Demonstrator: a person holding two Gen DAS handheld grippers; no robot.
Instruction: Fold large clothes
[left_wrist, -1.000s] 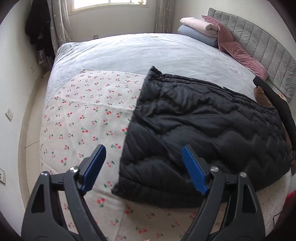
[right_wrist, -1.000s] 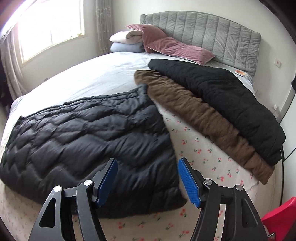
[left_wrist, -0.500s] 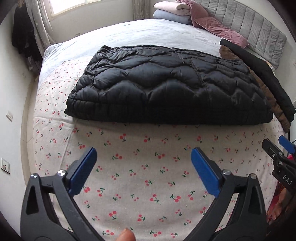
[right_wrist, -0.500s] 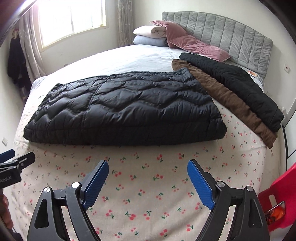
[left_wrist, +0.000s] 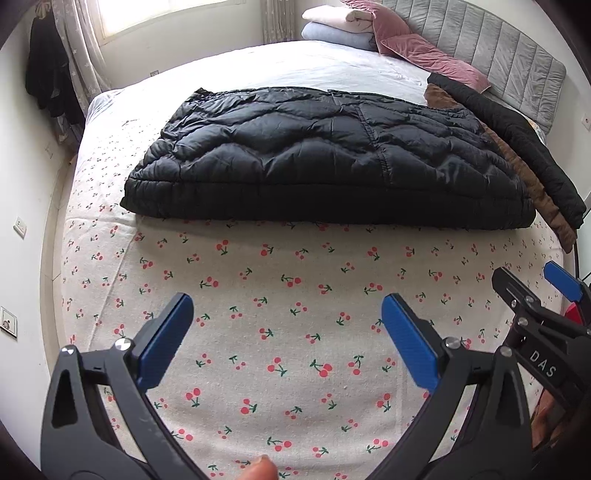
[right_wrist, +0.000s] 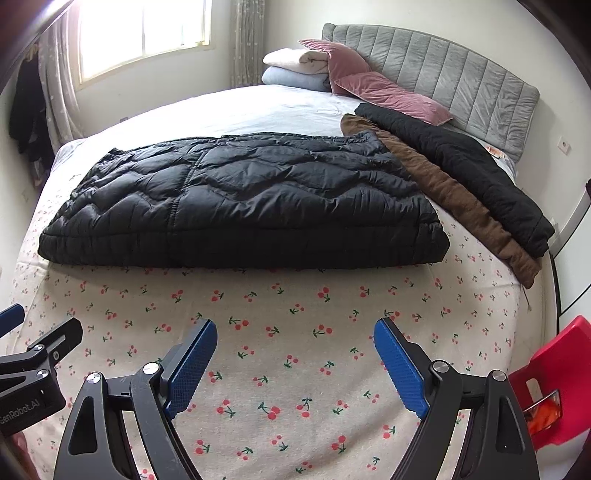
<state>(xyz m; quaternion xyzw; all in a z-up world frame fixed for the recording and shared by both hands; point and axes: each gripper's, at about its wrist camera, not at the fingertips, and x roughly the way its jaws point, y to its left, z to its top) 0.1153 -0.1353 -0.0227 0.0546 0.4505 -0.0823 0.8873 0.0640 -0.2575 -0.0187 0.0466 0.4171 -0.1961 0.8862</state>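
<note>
Black puffer jacket (left_wrist: 325, 158) lies folded flat across the cherry-print sheet (left_wrist: 295, 302), beyond my fingers. My left gripper (left_wrist: 288, 332) and right gripper (right_wrist: 295, 362) both spread wide, holding nothing, over bare sheet.

Black quilted down jacket (left_wrist: 325, 158): large, glossy, wavy stitch lines and one straight seam running front to back. Folded into a long, puffy rectangle, lying flat and crosswise on the cherry-print sheet (left_wrist: 295, 317) of the bed. Thick ribbed edge faces the foot of the bed. Its far right corner touches a folded brown garment (right_wrist: 454, 199), which lies beside a folded black fleece garment (right_wrist: 465, 162) along the right side of the bed.
</note>
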